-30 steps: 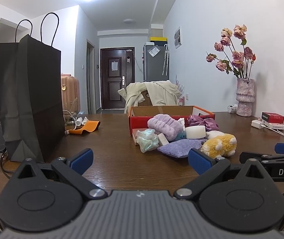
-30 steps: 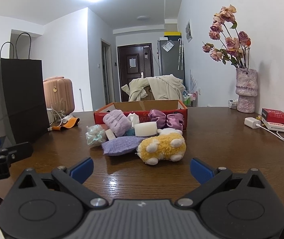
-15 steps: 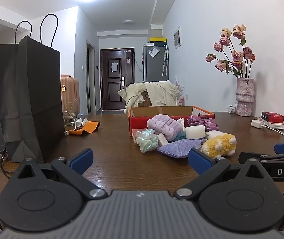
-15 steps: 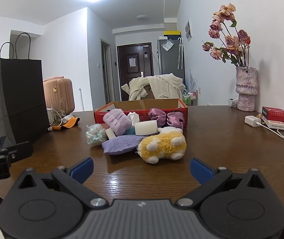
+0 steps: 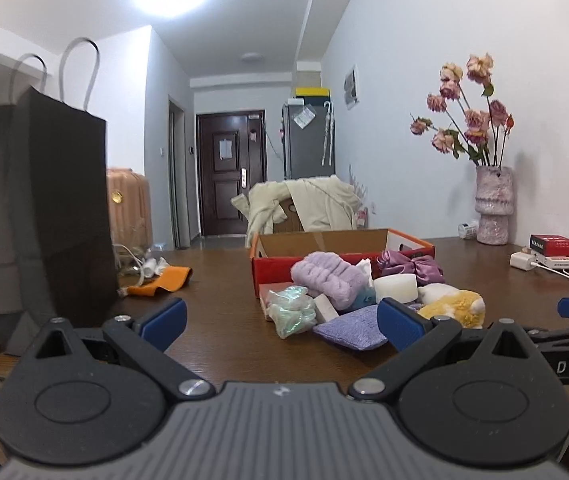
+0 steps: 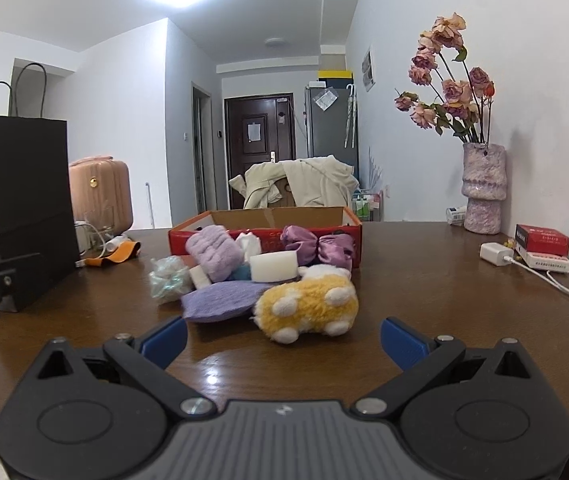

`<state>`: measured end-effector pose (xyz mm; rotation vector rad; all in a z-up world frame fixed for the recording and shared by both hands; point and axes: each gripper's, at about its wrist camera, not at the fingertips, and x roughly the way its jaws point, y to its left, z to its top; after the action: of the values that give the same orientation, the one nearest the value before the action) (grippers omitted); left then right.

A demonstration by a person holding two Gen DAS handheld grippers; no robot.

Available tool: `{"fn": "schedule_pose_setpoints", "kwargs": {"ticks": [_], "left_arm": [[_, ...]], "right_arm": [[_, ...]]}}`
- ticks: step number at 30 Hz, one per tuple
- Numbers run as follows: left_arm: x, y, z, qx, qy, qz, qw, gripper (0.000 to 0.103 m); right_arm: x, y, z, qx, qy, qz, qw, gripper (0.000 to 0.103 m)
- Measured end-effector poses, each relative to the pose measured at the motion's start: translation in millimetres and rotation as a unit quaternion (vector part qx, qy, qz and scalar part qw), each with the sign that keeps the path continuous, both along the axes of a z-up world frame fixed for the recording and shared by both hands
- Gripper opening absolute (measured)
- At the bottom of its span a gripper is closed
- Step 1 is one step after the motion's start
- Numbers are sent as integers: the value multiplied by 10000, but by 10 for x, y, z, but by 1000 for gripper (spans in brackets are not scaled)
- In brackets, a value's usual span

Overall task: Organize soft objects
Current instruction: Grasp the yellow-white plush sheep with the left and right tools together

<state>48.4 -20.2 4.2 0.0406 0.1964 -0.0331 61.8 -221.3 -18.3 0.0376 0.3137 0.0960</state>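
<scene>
**Here, a heap of soft things ahead of two spread sets of fingers**

Here the left gripper (image 5: 280, 318) hangs low over the brown table (image 5: 220, 320), its blue-tipped fingers (image 5: 163, 318) spread wide and holding nothing. Beyond its left finger stands a tall black paper bag (image 5: 44, 208). Ahead, between the fingers and nearer the right one, the soft objects lie heaped against the front of a red cardboard box (image 5: 272, 272). From left to right in the heap: a crinkly mint-green bundle (image 5: 290, 308), a fluffy lilac roll (image 5: 328, 282), a flat purple felt pad (image 5: 352, 328) lying nearest, a white foam block (image 5: 396, 287), a shiny purple satin bow (image 5: 412, 270) leaning on the box, and a yellow plush toy (image 5: 454, 306) with white patches just past the right fingertip.

The right gripper (image 6: 282, 340) is likewise spread and empty. The plush toy (image 6: 308, 306) lies on its side straight ahead between the fingers (image 6: 404, 342), touching the felt pad (image 6: 220, 300) on its left. Far beyond the right finger, a mottled pink vase (image 6: 482, 190) of faded roses stands by the wall.
</scene>
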Motion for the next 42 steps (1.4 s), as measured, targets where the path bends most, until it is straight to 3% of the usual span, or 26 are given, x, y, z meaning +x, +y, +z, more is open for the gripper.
{"fn": "schedule_pose_setpoints", "kwargs": {"ticks": [5, 8, 10, 13, 15, 18, 20, 26, 31, 34, 36, 38, 42], "left_arm": [[508, -134, 0, -505, 587, -590, 9953, 103], [788, -285, -18, -585, 949, -973, 9890, 103], [955, -387, -55, -604, 1077, -1141, 9858, 103], [1155, -544, -134, -640, 1293, -1336, 9805, 86], [1309, -628, -204, -695, 1596, -1415, 9745, 65], [1466, -721, -334, -927, 2004, -1586, 9624, 52], [1532, -779, -412, -1071, 2196, -1689, 9549, 46], [1701, -808, -488, -1508, 2365, -1608, 9463, 46], [1826, -656, -493, -2374, 2618, -1616, 9214, 51], [1886, -640, -470, -2600, 2671, -1679, 9126, 52], [1918, -681, -467, -2561, 2683, -1715, 9127, 51], [1928, -723, -475, -2482, 2693, -1567, 9173, 43], [1805, -737, -416, -2415, 2608, -1613, 9207, 43]], "right_arm": [[357, -207, 29, 243, -227, -14, 9994, 103], [754, -370, 75, 473, 430, 481, 9968, 103], [979, -461, 87, 544, 552, 398, 9962, 102], [1313, -557, 69, 479, 768, 410, 9951, 85], [1497, -624, 33, 553, 929, 534, 9927, 83], [1653, -703, -50, 737, 1112, 769, 9881, 77], [1729, -746, -109, 865, 1259, 825, 9848, 56], [1821, -945, -232, 1651, 1471, 885, 9712, 51], [1800, -1047, -263, 2030, 1634, 875, 9615, 48], [1814, -1098, -308, 2262, 1685, 916, 9550, 48], [1824, -1094, -316, 2289, 1700, 919, 9541, 49], [1817, -1066, -315, 2231, 1683, 910, 9558, 49], [1689, -947, -239, 1851, 1566, 840, 9665, 47]]}}
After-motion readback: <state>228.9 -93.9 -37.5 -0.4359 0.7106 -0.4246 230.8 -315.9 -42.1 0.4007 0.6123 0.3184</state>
